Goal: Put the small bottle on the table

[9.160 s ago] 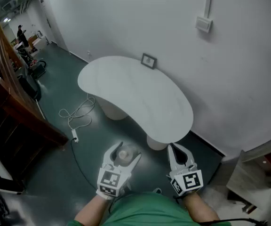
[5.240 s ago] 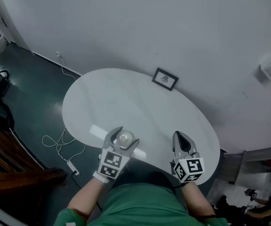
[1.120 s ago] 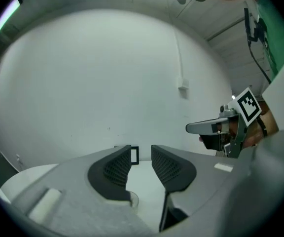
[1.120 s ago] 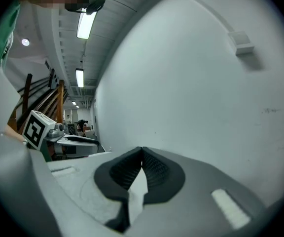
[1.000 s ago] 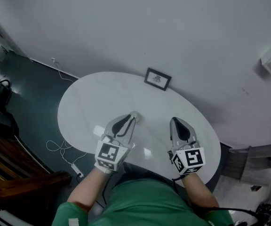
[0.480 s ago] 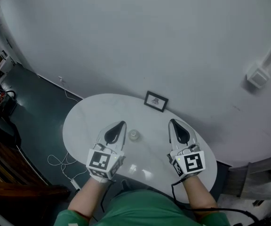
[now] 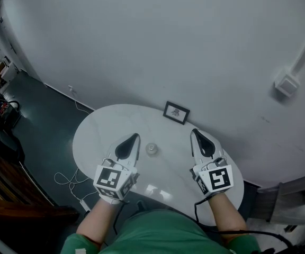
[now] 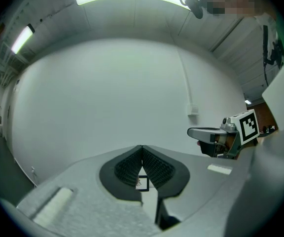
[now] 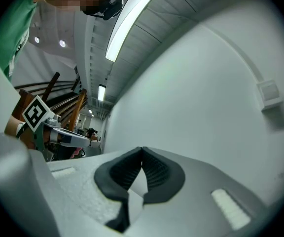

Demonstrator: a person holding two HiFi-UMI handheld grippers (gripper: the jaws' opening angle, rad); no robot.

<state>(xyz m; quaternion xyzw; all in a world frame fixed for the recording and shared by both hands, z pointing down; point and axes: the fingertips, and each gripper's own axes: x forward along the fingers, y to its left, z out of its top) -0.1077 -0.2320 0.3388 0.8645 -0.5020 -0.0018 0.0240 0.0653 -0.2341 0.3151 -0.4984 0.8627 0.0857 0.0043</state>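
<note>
Left gripper (image 7: 135, 138) hovers above the white table (image 7: 97, 136) with its jaws pressed together and nothing between them. Right gripper (image 7: 195, 133) is likewise closed and empty. Between the two, touching neither, the small bottle (image 7: 151, 149) stands upright on the tabletop. Beyond it, a small framed picture (image 7: 176, 112) stands at the table's far edge, by the wall.

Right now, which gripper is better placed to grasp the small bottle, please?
Left, probably: the left gripper sits nearer the small bottle on the table than the right gripper; both are shut and empty.
</note>
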